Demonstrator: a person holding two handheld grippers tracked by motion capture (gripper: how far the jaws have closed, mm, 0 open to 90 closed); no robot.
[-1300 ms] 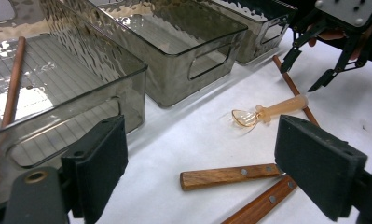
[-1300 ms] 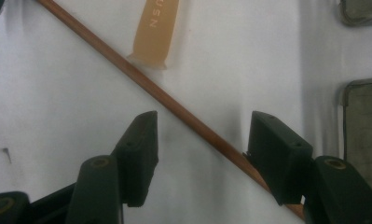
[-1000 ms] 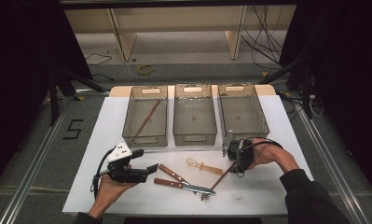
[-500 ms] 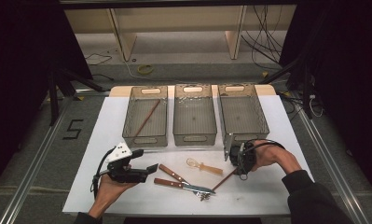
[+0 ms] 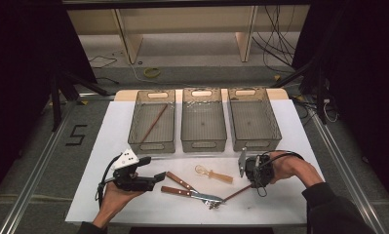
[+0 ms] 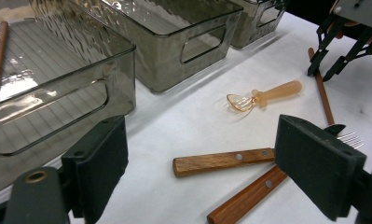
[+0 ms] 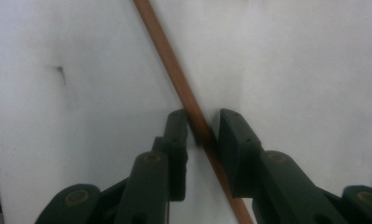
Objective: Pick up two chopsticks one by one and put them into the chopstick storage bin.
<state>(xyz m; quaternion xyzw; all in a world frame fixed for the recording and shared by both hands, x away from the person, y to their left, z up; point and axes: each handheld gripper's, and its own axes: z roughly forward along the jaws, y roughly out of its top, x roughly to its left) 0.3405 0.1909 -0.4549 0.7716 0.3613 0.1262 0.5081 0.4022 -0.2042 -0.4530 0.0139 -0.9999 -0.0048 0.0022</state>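
A thin brown chopstick (image 7: 165, 42) lies on the white table cover (image 5: 289, 195), front right. My right gripper (image 7: 203, 130) points down over its upper end (image 5: 238, 192). Its jaws have just been closing, with the stick between them. The pads (image 7: 176, 135) sit close on either side, and a sliver of gap still shows at the right one. My left gripper (image 5: 153, 168) rests open in the hand at the front left, holding nothing. In the left gripper view its open jaws (image 6: 204, 154) frame two wood-handled utensils (image 6: 223, 161) and an amber plastic spoon (image 6: 267, 95).
Three smoky clear bins stand in a row at the back: left (image 5: 152, 146), middle (image 5: 203, 144), right (image 5: 255, 141). Another brown stick (image 5: 153, 123) lies in the left bin. A knife and a fork (image 5: 182, 191) lie between the hands.
The right gripper's jaws have narrowed around the chopstick's end. The hand has shifted slightly. The left hand and gripper have stayed put.
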